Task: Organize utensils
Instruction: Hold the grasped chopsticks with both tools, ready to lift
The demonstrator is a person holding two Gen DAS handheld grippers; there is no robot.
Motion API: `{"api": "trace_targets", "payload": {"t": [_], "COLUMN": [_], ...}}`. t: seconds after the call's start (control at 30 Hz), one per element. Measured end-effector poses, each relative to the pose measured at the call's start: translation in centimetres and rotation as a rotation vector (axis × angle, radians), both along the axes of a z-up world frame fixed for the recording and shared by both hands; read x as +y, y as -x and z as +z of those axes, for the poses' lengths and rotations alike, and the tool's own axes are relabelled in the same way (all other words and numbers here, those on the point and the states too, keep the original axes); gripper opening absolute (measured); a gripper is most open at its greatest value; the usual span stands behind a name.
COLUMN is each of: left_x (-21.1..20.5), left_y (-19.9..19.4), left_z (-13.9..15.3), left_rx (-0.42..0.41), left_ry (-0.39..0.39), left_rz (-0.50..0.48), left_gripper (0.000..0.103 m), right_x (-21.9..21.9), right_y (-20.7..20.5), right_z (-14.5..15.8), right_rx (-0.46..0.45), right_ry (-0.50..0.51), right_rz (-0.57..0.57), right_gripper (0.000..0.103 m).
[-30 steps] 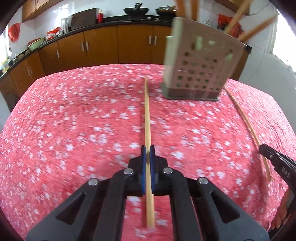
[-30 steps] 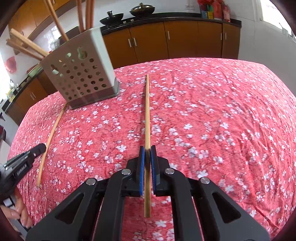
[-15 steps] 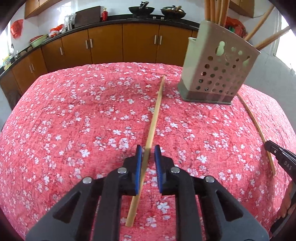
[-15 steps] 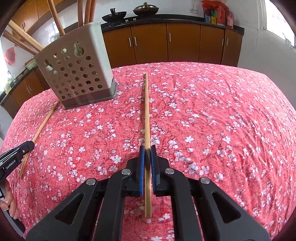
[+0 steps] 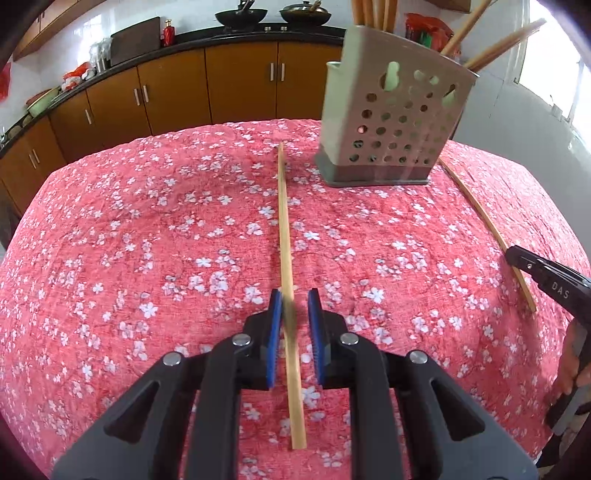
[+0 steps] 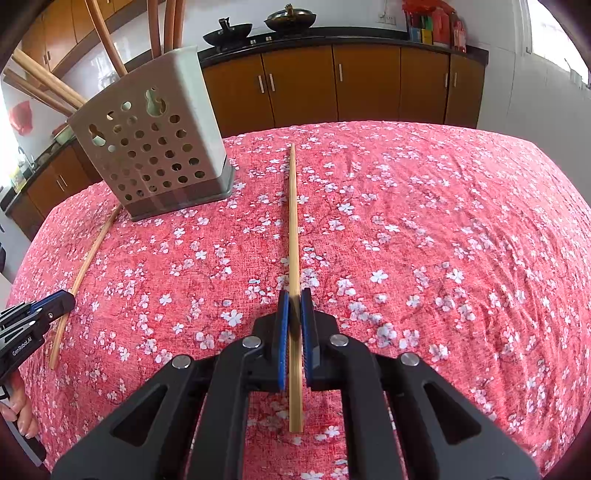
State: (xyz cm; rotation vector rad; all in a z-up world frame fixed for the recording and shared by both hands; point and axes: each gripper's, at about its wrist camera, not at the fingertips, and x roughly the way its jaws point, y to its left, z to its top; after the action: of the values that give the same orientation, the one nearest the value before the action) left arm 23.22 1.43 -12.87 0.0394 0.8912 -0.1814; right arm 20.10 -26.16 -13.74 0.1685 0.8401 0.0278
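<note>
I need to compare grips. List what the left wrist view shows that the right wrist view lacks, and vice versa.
Left only: the left tongs open, loose around the thin bamboo chopstick. Right only: the right tongs shut on a second bamboo chopstick. Both: the perforated grey plastic utensil holder on the red floral tablecloth.

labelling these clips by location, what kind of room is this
Most likely a home kitchen: woks sit on a stove along a dark countertop, over brown cabinets, with a chopstick holder on the cloth-covered table.
</note>
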Motion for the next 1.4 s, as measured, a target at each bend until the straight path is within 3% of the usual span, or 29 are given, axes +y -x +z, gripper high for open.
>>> {"api": "trace_targets", "payload": {"t": [0.2,0.37,0.5,0.67,0.8,1.4], "left_x": [0.0,0.4,0.5,1.0,1.6,1.5], "left_y": [0.2,0.6,0.9,1.1,1.4,1.3], "left_z": [-0.3,-0.1,0.1,0.2,0.2,0.2], "left_rx": [-0.027,-0.013,-0.014,-0.012,-0.009,-0.007], "left_ry": [-0.014,0.020,0.010,0.062,0.095,0.102], "left_rz": [0.016,0.057,0.103,0.149,0.153,0.155], "left_gripper": [0.016,0.016,0.011,0.009,0.010,0.010], "right_x": [0.1,0.1,0.1,0.1,0.1,0.1], "right_y": [-0.1,-0.1,-0.1,-0.1,-0.1,-0.1], "right_z": [0.0,0.0,-0.1,-0.1,-0.1,-0.1], "right_rx": [0.000,0.000,0.000,-0.001,-0.001,-0.002], "right_ry": [0.003,0.000,-0.002,-0.002,-0.003,-0.002], "right_rz": [-0.001,-0.002,-0.003,-0.003,-0.003,-0.003], "right_gripper": [0.008,0.008,0.008,0.008,0.008,0.008]}}
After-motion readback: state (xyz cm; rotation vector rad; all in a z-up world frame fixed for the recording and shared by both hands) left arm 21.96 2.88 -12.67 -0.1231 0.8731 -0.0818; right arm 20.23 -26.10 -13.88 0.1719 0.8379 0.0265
